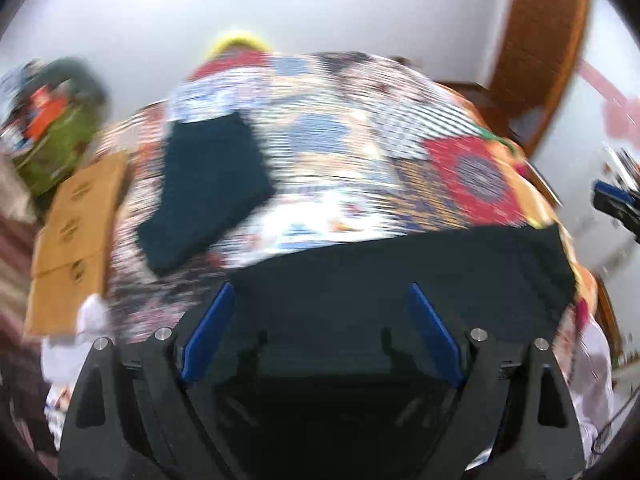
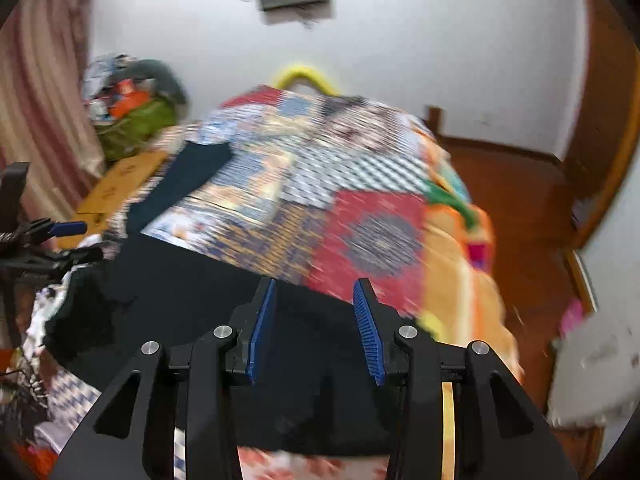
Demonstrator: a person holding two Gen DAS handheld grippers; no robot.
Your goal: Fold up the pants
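The left gripper (image 1: 320, 300) hangs with jaws spread wide above the dark pants (image 1: 400, 272), which lie on the patchwork bedspread (image 1: 340, 152). The right gripper (image 2: 316, 300) is likewise parted, gripping nothing, the pants (image 2: 180, 280) beneath and leftward.

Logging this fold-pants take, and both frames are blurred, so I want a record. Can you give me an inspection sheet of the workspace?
Surface: bed under a patchwork bedspread, busy pattern, motion-blurred.
Job's things: dark pants spread across the near edge; a second dark garment lies further back to the left, apart from them.
Clutter: cardboard boxes beside the bed; heap of clothes and bags in the far corner.
Grippers: left gripper open above the pants, nothing between its fingers; right gripper open at the pants' far edge, holding nothing.
Cables: nothing seen clearly; a thin dark line at the left view's lower right edge, too blurred to identify.
Surroundings: white wall, curtain, wooden floor.
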